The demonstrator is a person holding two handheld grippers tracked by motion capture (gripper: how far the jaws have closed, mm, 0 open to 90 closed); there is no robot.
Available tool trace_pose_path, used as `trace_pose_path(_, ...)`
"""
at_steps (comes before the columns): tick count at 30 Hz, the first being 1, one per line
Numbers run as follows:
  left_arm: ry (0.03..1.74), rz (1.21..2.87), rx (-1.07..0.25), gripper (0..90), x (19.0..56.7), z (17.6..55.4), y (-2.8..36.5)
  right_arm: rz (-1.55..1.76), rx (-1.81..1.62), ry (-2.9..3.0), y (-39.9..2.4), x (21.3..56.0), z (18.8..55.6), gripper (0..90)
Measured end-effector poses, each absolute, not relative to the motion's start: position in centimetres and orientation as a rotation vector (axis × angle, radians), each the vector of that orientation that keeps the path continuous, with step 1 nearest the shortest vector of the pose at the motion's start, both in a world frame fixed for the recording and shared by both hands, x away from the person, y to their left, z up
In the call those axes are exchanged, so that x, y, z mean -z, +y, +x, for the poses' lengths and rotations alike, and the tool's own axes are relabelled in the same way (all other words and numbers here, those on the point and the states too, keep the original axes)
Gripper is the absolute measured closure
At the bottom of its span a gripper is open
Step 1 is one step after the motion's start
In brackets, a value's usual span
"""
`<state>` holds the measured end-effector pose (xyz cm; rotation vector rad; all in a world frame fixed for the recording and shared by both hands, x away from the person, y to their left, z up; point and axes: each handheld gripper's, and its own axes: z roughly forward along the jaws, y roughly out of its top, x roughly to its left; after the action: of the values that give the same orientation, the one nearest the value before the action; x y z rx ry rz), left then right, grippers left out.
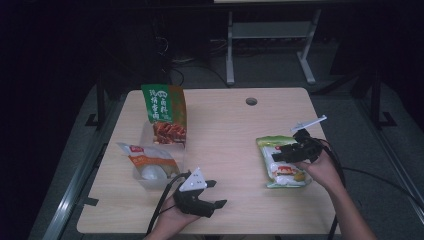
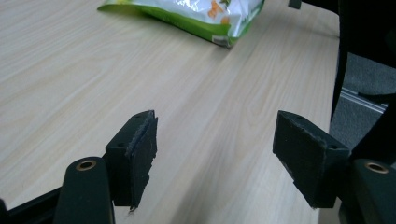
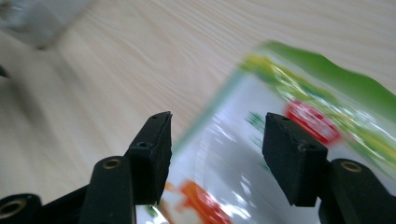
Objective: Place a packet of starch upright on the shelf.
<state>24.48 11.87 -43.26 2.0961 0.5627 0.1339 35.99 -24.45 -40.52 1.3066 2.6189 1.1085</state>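
Nearest the high camera, the left tool (image 1: 212, 194) rests in a hand at the table's (image 1: 235, 125) front edge, its jaws spread with nothing between them. Right of it, the green snack bag (image 1: 282, 162) lies flat on the table. Over that bag hangs the right tool (image 1: 282, 152), jaws apart and clear of the wrapper. Left of the bag, well apart, stand a tall green pouch (image 1: 165, 112) and a white pouch (image 1: 147, 160) in clear bins.

The left hand (image 1: 172, 215) holds the black two-jaw left gripper (image 1: 216, 194) low and level, jaws spread wide with nothing between. The right hand (image 1: 320, 167) holds the black right gripper (image 1: 278, 153), jaws parted, pads pressing nothing
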Motion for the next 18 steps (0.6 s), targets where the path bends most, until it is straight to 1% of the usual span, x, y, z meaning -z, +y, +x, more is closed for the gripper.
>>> trace_pose_path(7, 0.567, 2.087, -0.114, 29.3, 43.2, 25.5, 10.0, 1.479, -0.975, 2.521, -28.9, 42.4, 36.1, 41.1)
trace_pose_path(12, 0.559, 2.102, -0.104, 29.0, 43.4, 26.0, 8.9, 1.560, -0.953, 2.471, -30.5, 43.4, 36.2, 41.8)
trace_pose_path(15, 0.552, 2.109, -0.097, 28.8, 43.4, 26.5, 8.3, 1.602, -0.933, 2.469, -31.1, 44.3, 36.4, 43.1)
trace_pose_path(17, 0.555, 2.111, -0.093, 28.6, 43.5, 26.7, 8.1, 1.634, -0.973, 2.466, -31.3, 44.4, 36.5, 47.7)
trace_pose_path(18, 0.558, 2.108, -0.091, 28.5, 43.5, 26.8, 7.9, 1.625, -0.981, 2.465, -31.3, 44.5, 36.5, 48.1)
